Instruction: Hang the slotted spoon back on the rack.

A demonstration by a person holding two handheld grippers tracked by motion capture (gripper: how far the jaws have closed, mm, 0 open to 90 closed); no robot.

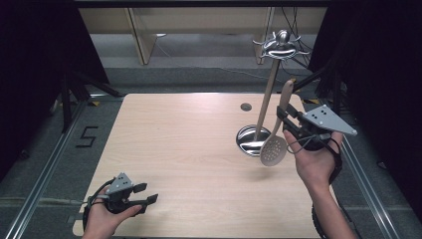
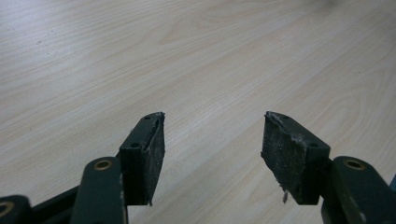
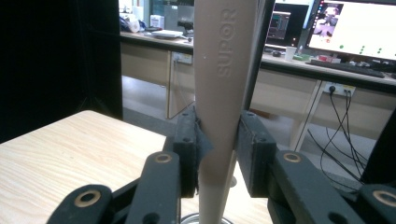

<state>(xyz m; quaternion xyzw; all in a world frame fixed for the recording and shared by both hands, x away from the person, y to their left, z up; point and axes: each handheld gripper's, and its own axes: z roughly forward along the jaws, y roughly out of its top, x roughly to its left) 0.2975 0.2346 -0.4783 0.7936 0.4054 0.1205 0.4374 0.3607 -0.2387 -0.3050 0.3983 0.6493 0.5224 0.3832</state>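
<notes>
Your right gripper (image 1: 287,121) is clamped on the handle of the slotted spoon (image 1: 273,150), which hangs bowl-down just beside the utensil stand (image 1: 255,140) near the bench's (image 1: 189,149) right edge, likely so its top can reach a hook. Your left gripper (image 1: 147,194) rests with jaws apart at the near left corner, out of the way.

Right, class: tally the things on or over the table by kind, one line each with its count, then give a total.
Slotted spoon, beige, held by its handle in the right gripper: 1
Utensil stand, round metal base, wooden post, metal hook top: 1
Hand-held grippers, counting the left gripper: 2
Total: 4
</notes>
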